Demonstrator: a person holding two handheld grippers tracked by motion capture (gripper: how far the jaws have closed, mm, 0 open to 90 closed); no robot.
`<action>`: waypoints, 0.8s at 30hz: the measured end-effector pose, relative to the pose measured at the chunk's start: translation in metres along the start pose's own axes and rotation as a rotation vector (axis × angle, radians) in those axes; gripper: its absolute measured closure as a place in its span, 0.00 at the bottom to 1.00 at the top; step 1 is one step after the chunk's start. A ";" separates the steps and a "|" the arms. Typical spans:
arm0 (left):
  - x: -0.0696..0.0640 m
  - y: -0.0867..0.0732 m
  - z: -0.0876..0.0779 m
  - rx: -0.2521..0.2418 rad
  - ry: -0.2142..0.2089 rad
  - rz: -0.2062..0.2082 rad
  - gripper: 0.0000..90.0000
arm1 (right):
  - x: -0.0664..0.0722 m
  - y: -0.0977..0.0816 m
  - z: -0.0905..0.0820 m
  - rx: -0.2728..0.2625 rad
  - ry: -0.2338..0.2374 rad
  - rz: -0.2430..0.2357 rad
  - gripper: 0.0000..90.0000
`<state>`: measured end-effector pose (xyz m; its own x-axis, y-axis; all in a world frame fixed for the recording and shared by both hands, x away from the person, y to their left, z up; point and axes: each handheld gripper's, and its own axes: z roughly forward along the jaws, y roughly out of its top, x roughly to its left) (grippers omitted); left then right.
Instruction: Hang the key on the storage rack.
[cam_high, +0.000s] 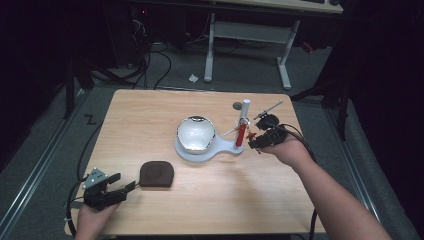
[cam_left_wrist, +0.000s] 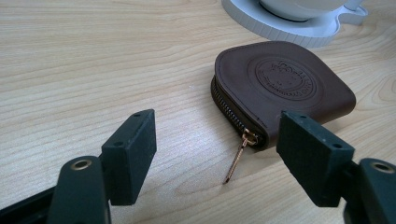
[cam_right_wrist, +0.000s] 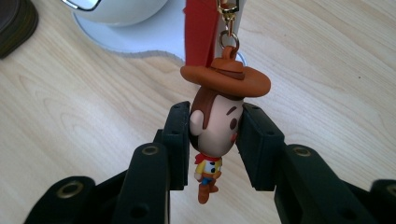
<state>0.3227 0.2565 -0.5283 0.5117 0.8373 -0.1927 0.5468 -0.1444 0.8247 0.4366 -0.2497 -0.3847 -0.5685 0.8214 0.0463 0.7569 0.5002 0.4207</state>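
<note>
The right gripper (cam_right_wrist: 215, 135) clenches the cowboy keychain (cam_right_wrist: 219, 116) near the desk's (cam_high: 150, 110) right edge; the left gripper (cam_left_wrist: 217, 149), jaws released, faces the pouch (cam_left_wrist: 280, 88).

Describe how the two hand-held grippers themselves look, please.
Both are black. The left hand-held gripper carries a grey three-cornered plate and trails a dark cable; its blocky jaw pads show small screw holes. The right hand-held gripper has brass-ringed holes and a black cable. Forearms are bare.

Black claw (cam_right_wrist: 215, 140) with brass-ringed screw holes; bare forearms, trailing black cables.
</note>
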 end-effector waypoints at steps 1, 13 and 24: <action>0.000 0.000 0.000 0.000 0.000 0.000 0.32 | -0.001 0.000 0.003 -0.009 0.002 0.002 0.73; 0.000 0.000 0.001 0.001 0.001 0.001 0.32 | -0.002 -0.004 0.009 -0.017 0.005 0.016 0.71; -0.001 0.001 0.001 0.000 0.005 0.003 0.32 | -0.005 -0.016 -0.007 -0.044 -0.032 0.029 0.66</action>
<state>0.3234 0.2548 -0.5281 0.5104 0.8393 -0.1873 0.5452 -0.1473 0.8253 0.4247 -0.2636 -0.3856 -0.5355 0.8440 0.0299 0.7575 0.4644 0.4589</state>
